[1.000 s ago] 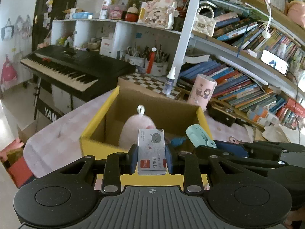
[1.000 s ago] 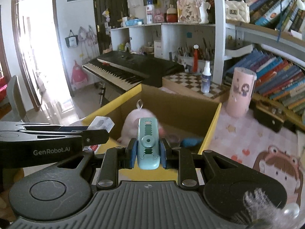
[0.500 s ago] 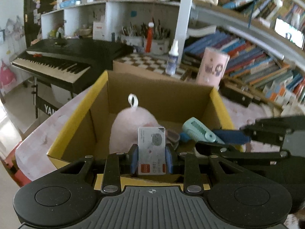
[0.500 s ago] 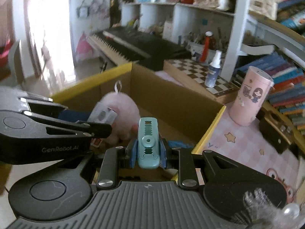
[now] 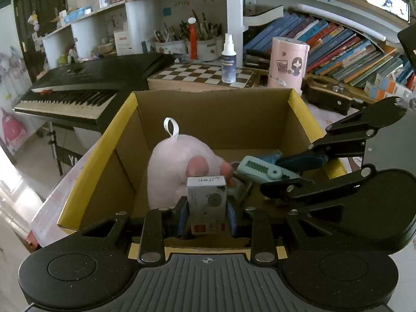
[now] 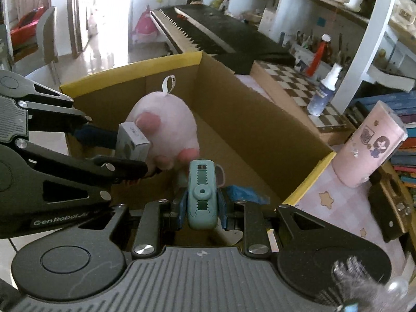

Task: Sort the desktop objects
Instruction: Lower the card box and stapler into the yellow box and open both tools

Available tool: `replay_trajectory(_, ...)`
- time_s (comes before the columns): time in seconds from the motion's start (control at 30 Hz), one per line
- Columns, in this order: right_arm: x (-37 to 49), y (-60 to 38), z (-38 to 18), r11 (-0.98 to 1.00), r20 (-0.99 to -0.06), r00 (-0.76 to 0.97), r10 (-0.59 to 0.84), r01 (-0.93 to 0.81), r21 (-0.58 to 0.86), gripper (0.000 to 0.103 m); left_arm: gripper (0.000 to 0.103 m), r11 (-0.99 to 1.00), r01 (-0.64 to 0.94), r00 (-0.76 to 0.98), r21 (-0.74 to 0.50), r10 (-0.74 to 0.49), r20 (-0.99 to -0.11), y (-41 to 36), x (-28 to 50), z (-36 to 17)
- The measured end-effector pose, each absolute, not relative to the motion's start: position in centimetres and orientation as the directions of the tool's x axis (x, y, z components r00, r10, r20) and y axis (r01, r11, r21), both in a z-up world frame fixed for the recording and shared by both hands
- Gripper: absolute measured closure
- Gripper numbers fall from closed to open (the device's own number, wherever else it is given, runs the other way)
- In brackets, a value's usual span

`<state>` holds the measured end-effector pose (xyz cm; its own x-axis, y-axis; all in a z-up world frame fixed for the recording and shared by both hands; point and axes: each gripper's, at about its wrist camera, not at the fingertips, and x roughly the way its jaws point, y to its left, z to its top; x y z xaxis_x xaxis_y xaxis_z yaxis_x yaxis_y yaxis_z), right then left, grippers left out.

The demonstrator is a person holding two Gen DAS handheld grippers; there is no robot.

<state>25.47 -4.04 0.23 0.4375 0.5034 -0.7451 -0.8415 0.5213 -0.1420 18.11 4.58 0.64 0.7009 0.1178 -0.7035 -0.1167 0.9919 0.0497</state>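
Note:
My left gripper (image 5: 206, 215) is shut on a small white staple box (image 5: 206, 202) and holds it inside the open cardboard box (image 5: 215, 109) with a yellow rim. My right gripper (image 6: 201, 206) is shut on a teal correction-tape dispenser (image 6: 202, 193) and holds it over the same box (image 6: 260, 119). A pink plush toy (image 5: 176, 166) with a white loop lies in the box, just beyond both grippers; it also shows in the right wrist view (image 6: 166, 127). The left gripper holds the staple box (image 6: 131, 141) next to the plush. The dispenser (image 5: 262, 170) shows in the left wrist view too.
A blue item (image 6: 247, 193) lies on the box floor. Behind the box stand a chessboard (image 5: 202, 76) with a spray bottle (image 5: 228, 59), a pink canister (image 5: 287, 61), a keyboard piano (image 5: 85, 83) and bookshelves (image 5: 351, 49). The table has a pink checked cloth (image 6: 345, 202).
Both grippers have moved forward and down into the box opening, each with its object still held. The plush and box interior now look closer.

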Motion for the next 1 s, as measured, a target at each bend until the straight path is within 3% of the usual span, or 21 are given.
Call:
replay_trajectory(0.17,25.7,-3.7,0.1,0.504,-0.758,0.434,0.487,-0.849,-0.163,0.08,0.062,0.988,-0.136,0.701,0.068,0.145,-0.698,4.7,18.2,0.6)
replay_trajectory(0.23,25.7,-3.7,0.1,0.504,-0.758,0.436,0.485,-0.848,-0.165,0.08,0.05,0.984,-0.157,0.703,0.081,0.169,-0.691,4.9,18.0,0.6)
replay_trajectory(0.43,25.4,-4.2,0.6,0.534,-0.739,0.455,0.497,-0.832,-0.153,0.078,0.025,0.979,-0.191,0.728,0.075,0.192,-0.658,5.7,16.8,1.4)
replay_trajectory(0.63,23.9,-5.5,1.6,0.609,-0.699,0.512,0.499,-0.781,-0.138,0.073,0.014,0.981,-0.19,0.77,0.039,0.173,-0.614,5.7,15.0,2.4)
replay_trajectory(1.0,18.0,-9.1,4.0,0.769,-0.59,0.663,0.461,-0.63,-0.106,0.063,0.004,0.989,-0.139,0.843,0.043,0.141,-0.52,4.6,10.4,4.1)
